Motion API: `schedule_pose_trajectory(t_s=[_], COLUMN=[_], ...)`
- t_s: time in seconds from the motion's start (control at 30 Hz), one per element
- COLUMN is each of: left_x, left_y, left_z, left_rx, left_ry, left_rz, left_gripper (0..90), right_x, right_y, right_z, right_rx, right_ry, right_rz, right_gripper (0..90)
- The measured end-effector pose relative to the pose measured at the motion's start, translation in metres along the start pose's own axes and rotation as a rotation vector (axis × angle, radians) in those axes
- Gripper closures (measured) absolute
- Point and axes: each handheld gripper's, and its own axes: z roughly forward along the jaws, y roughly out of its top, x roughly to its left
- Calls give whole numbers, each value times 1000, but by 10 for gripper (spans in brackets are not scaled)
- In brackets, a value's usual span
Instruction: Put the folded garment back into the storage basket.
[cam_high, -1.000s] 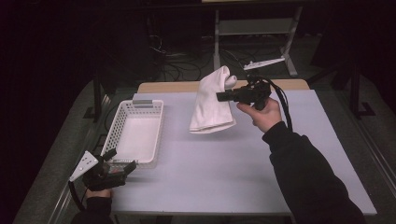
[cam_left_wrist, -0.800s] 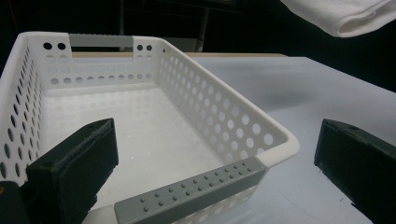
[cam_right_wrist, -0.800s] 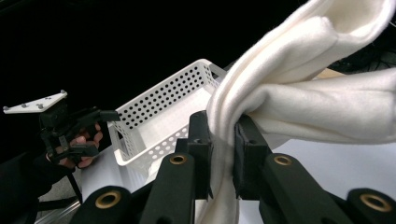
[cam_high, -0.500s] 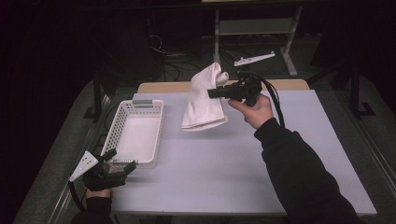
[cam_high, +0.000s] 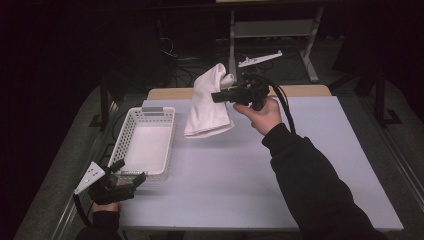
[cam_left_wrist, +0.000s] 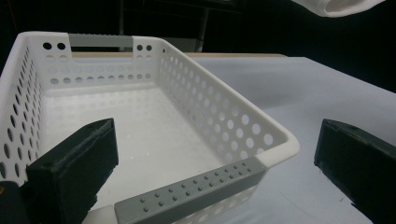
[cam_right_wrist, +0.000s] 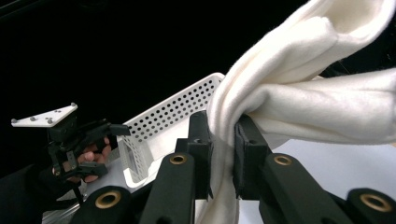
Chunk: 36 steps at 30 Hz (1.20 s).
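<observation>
Cut off at the top of the left gripper view: only the hem of the cloth (cam_high: 209, 107). Soft, fleecy, white, folded and drooping, pinched tight in the right gripper (cam_high: 216, 96), hanging above the table (cam_high: 325, 150) at 3 o'clock from the basket (cam_high: 131, 131). Perforated white plastic, grey handles. At 7 o'clock, left gripper (cam_high: 131, 172) spread wide, holding nothing.

Overhead plus gripper close-ups (shared basket (cam_high: 145, 140))
</observation>
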Motion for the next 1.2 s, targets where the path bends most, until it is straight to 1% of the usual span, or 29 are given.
schedule_pose_trajectory(t_s=[0.2,0.47,0.77,0.97,1.13,1.2], left_x=[0,0,1,1,0,1], left_y=[0,0,0,0,0,0], left_z=[0,-1,0,0,0,0], left_rx=[-1,-2,-2,-4,-13,-9], left_ry=[-1,0,-1,-1,0,-1], left_rz=[-1,-2,2,0,-10,-8], left_gripper=[0,0,0,0,0,0], right_x=[5,12,22,30,36,38], right_y=[6,13,23,28,32,33], right_z=[8,20,37,48,55,58], right_rx=[6,7,19,25,27,31], right_ry=[2,23,41,55,69,69], right_rz=[-11,-22,-48,-60,-69,-75], right_gripper=[779,779,779,779,779,779])
